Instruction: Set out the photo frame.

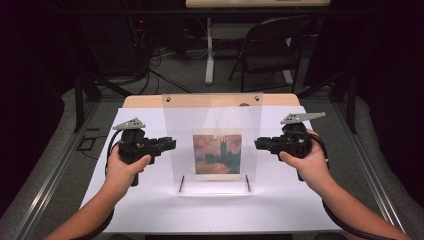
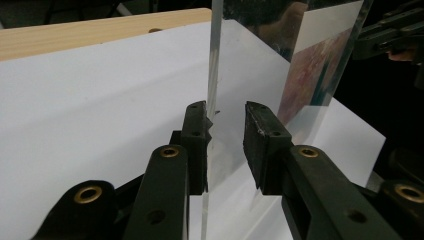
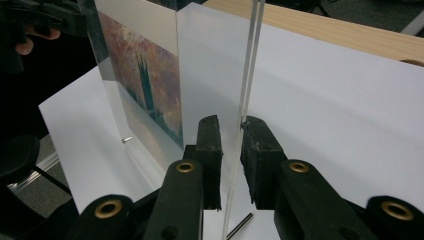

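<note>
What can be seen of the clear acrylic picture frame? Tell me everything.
The acrylic frame is a tall transparent panel, seemingly two clear sheets sandwiched, standing upright on the white sheet at mid-table. Two screws sit at its top corners and two dark pins at its foot. A small reddish painting of a tower shows inside, low and centred. The left tongs straddle its left edge and the right tongs its right edge, jaws apart, barely touching.

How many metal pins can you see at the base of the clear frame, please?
2: a left pin and a right pin, below the acrylic frame's bottom corners. Others may be hidden.
</note>
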